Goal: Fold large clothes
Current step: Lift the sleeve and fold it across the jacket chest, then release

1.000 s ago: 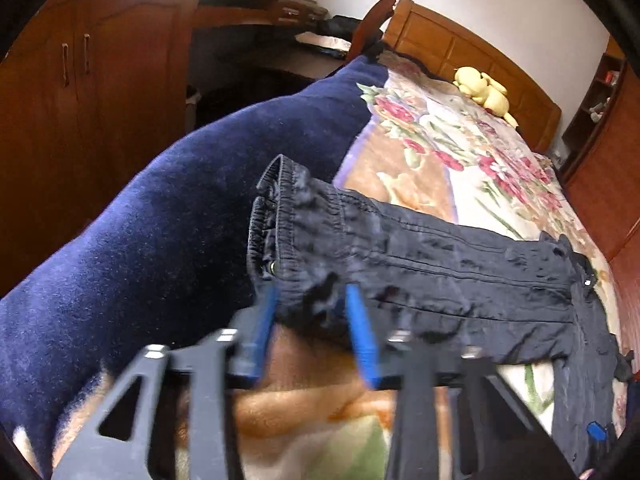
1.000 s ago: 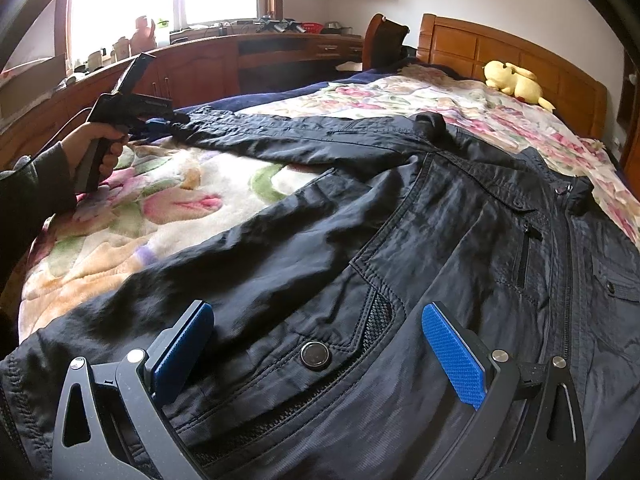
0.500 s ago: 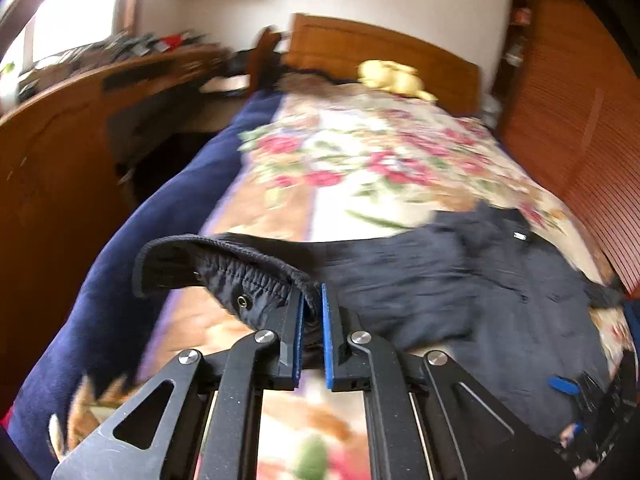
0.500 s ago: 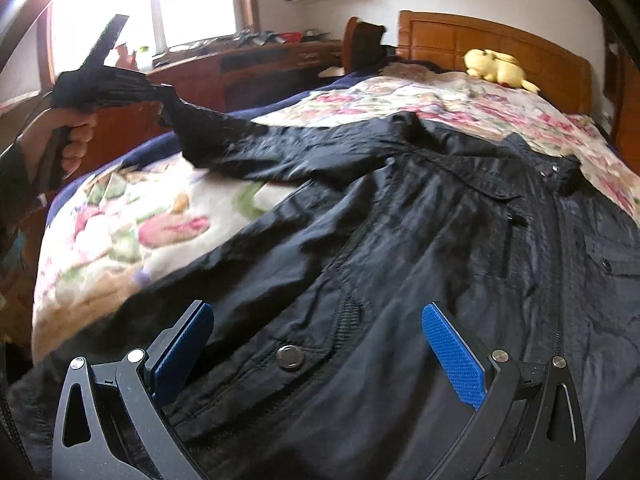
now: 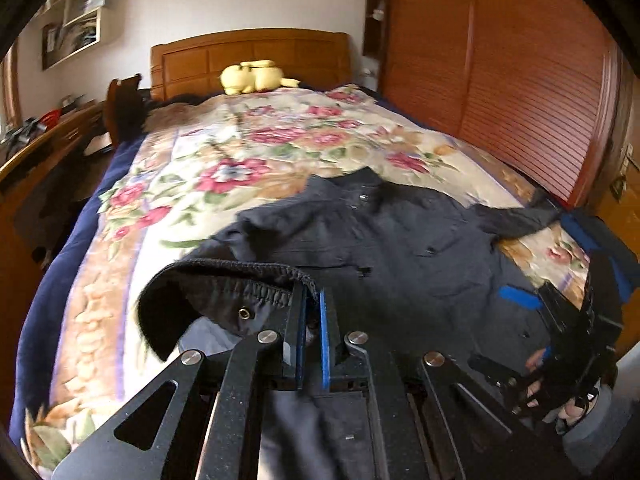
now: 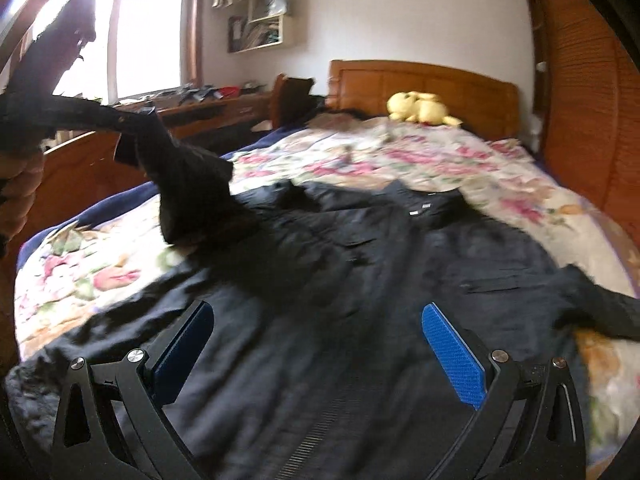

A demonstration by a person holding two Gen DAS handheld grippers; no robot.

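The black jacket [image 6: 360, 280] lay spread on the floral bedspread [image 5: 248, 152]. The left gripper [image 5: 312, 320] pinched its sleeve cuff [image 5: 240, 292], lifted off the bed; the right gripper [image 6: 320, 344] hung spread apart above the hem.

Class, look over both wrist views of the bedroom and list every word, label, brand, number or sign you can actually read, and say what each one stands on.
None can be read.
Black jacket: a small pale tag by the collar, too blurred to read.
Wall shelf: books or papers, too small and blurred to read.
Framed picture on the wall: no legible writing.
Left gripper and right gripper: no markings visible.
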